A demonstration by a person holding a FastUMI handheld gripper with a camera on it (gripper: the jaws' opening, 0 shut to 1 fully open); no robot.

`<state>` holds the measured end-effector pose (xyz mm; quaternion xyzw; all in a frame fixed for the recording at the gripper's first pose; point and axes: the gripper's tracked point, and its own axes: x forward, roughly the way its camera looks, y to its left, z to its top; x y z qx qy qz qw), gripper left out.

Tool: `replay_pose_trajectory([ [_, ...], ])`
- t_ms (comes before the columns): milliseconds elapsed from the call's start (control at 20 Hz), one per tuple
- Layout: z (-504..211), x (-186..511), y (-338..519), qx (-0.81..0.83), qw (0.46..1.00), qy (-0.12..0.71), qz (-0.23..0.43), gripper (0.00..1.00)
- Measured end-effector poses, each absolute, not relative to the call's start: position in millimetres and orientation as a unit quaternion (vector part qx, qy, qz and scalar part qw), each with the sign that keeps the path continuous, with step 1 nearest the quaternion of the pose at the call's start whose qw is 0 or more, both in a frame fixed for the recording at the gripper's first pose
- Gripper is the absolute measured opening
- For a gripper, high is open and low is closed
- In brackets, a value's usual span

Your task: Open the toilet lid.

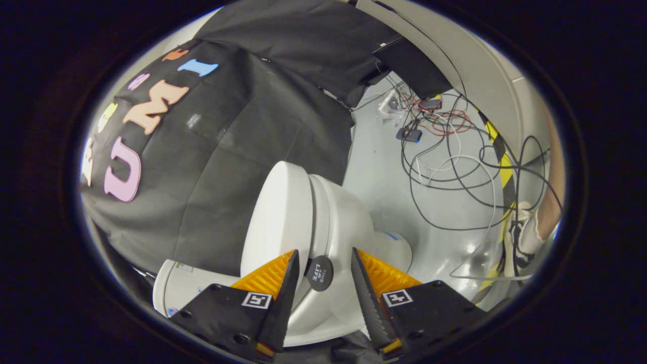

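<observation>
Gripper (323,275) fingers spread apart, holding nothing, straddling the front edge of the white toilet lid (280,212) with its dark round tab (319,273) between them; lid looks rigid, glossy, likely slippery, so take it at that tab.

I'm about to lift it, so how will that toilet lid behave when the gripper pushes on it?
The toilet lid looks rigid and glossy, so the open gripper may slip along its edge. It probably swings on a hinge rather than flexing.
</observation>
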<state>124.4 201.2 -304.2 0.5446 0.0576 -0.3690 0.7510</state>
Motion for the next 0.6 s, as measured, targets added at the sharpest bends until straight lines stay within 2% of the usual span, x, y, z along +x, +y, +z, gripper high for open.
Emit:
replay_pose_trajectory([
  [300, -311, 140, 208, 0.581, 0.735, 0.054, -0.345, 0.3],
  [400, -315, 142, 214, 0.575, 0.738, 0.078, -0.345, 0.3],
  [550, -318, 139, 214, 0.575, 0.73, 0.094, -0.356, 0.15],
  [600, -317, 139, 215, 0.573, 0.731, 0.095, -0.359, 0.15],
])
